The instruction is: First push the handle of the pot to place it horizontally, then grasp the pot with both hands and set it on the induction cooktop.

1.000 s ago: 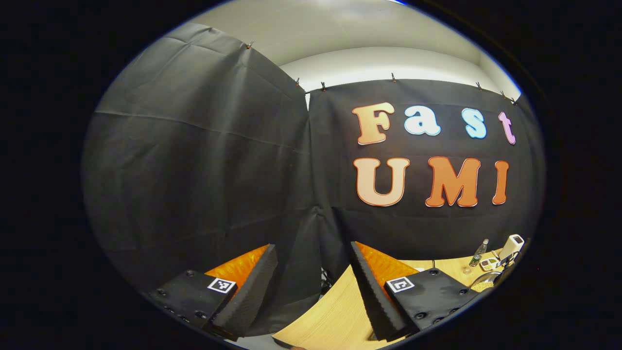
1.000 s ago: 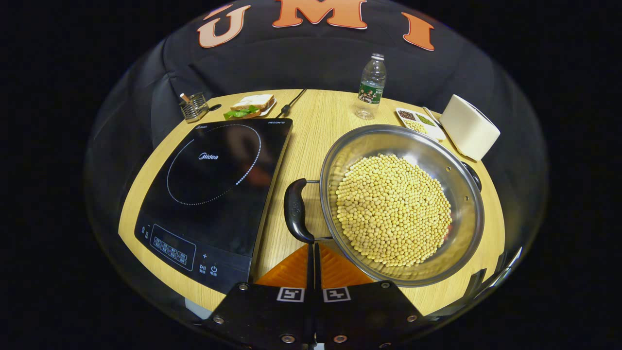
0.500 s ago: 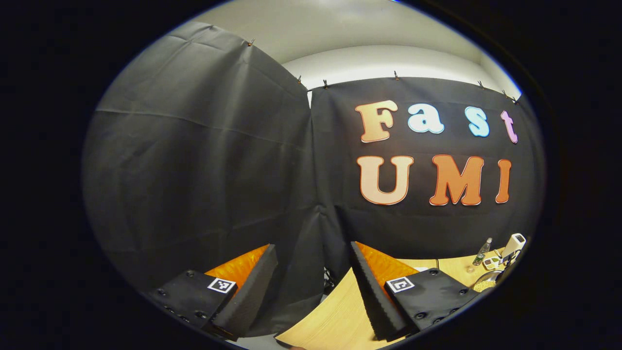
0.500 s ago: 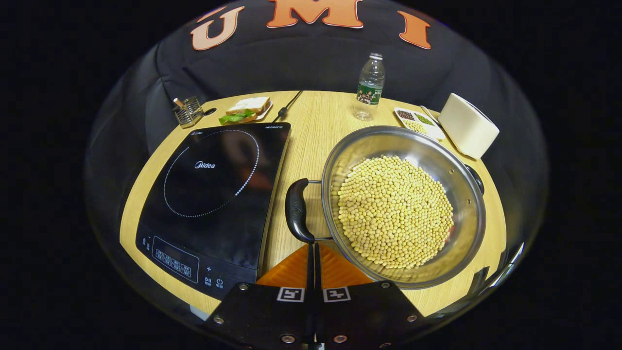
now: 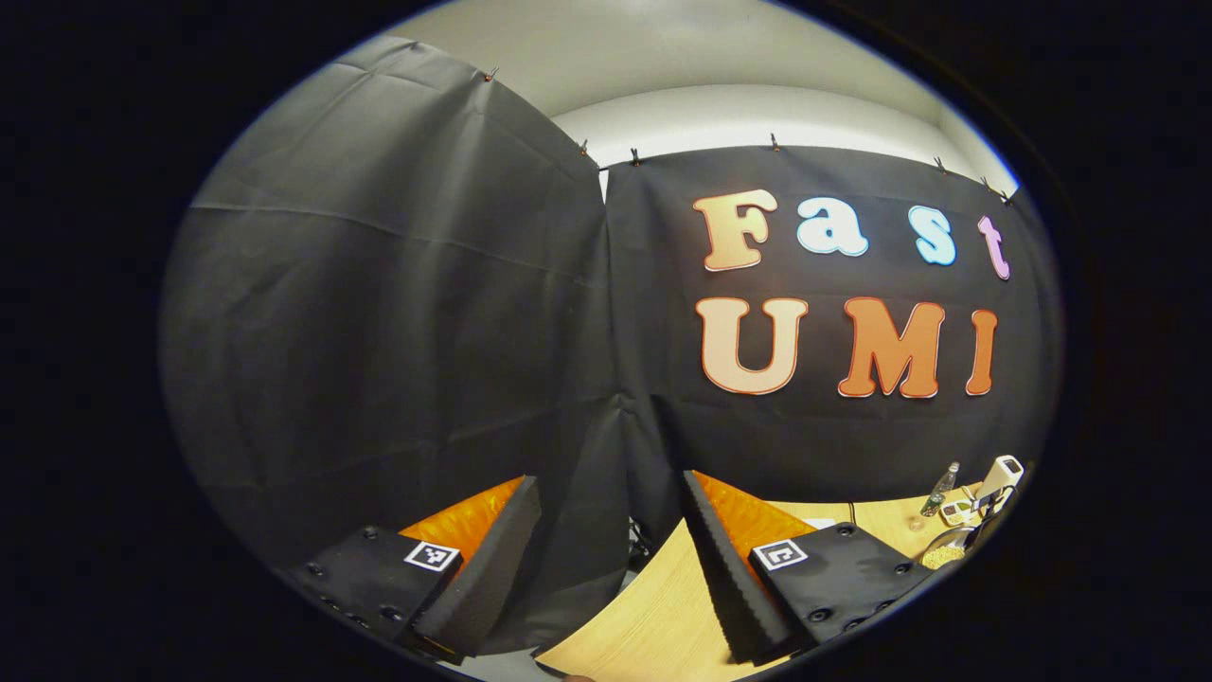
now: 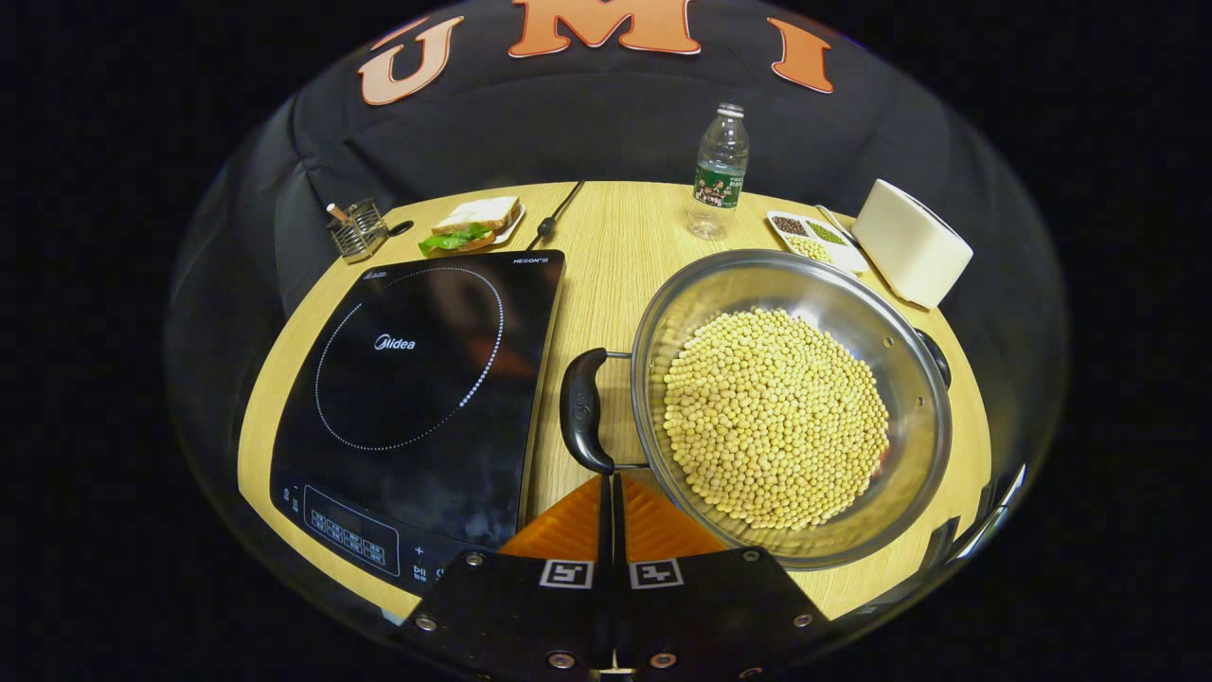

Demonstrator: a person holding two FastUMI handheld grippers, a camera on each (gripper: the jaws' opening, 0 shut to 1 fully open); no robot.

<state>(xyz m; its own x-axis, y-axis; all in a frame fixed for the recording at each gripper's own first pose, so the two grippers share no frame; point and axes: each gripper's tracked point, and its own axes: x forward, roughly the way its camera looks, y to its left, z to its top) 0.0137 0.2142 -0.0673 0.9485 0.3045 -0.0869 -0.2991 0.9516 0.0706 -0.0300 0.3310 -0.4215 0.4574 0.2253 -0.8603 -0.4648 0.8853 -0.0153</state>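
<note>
In the right gripper view a steel pot [image 6: 904, 327] full of yellow soybeans [image 6: 776, 417] stands on the wooden table, right of the black induction cooktop [image 6: 417, 388]. Its near black handle [image 6: 581, 409] points toward the cooktop; the far handle [image 6: 935, 355] sits at the right rim. My right gripper [image 6: 609, 478] is shut with nothing held, its tips just below the near handle's lower end. In the left gripper view my left gripper [image 5: 606, 516] stands open over the table's left edge, facing the cloth wall, far from the pot [image 5: 947, 549].
Along the table's back edge stand a water bottle [image 6: 718, 170], a divided dish of beans [image 6: 814, 237], a white box [image 6: 911, 244], a sandwich on a plate [image 6: 473, 223] and a wire holder [image 6: 355, 227]. A cable [image 6: 559, 210] runs behind the cooktop.
The right gripper view has drifted slightly, with the cooktop and pot sitting a little lower and nearer. The left gripper barely moved.
</note>
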